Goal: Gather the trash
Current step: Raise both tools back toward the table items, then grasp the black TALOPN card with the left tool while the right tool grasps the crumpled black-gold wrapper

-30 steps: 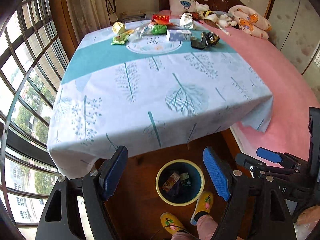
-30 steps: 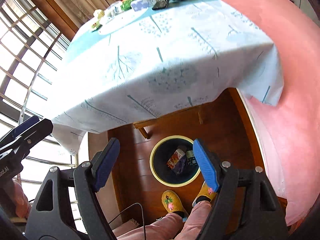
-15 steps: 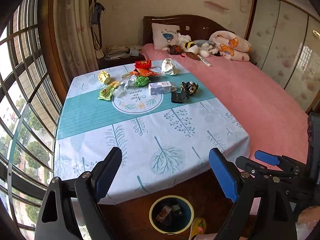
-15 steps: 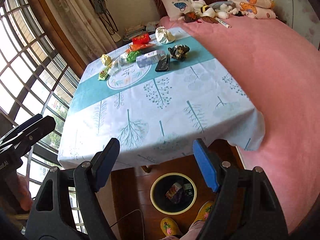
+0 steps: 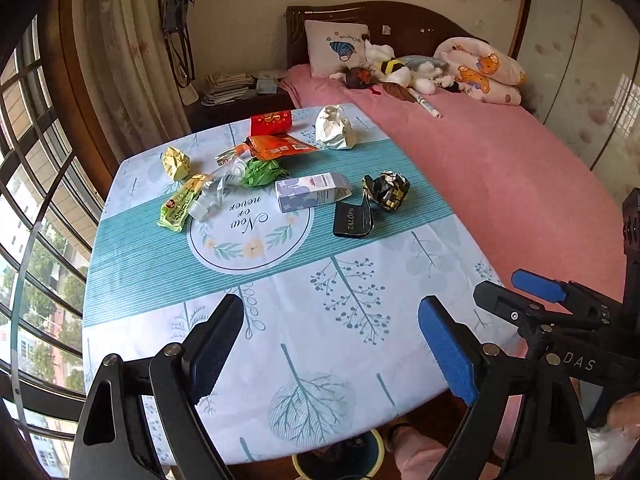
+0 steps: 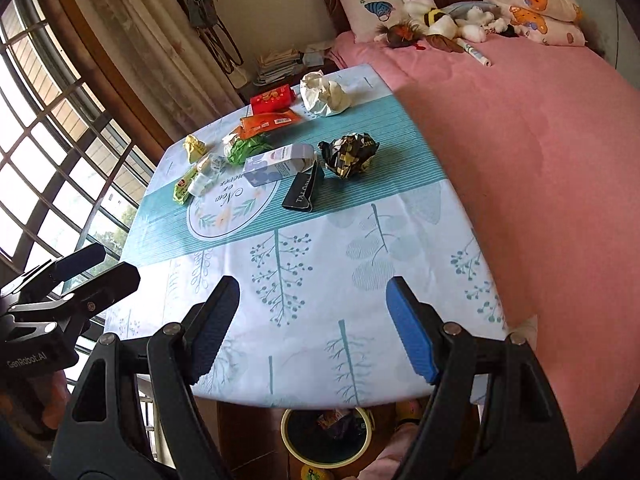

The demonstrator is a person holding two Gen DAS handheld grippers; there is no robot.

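Table (image 5: pixel 360 320) w/ leaf-print cloth: wrappers (image 5: pixel 276 146), carton (image 5: pixel 312 192), maybe crumpled paper (image 5: pixel 334 132).

Both grippers — left (image 5: pixel 326 346), right (image 6: pixel 312 326) — black frames, blue ribbed finger pads (image 6: pixel 410 340), silver screws; pink trousers (image 5: pixel 420 454), yellow slipper (image 6: pixel 316 473).

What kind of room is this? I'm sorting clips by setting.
Most likely a home bedroom: a pink bed with a pillow and stuffed toys stands beside a cloth-covered table strewn with wrappers.

Bright daylight, fisheye warp

Daylight floods from the window (image 5: pixel 36 208), blown out white in the right wrist view; frames near it bow strongly, the corners beyond go black, and focus is sharp.
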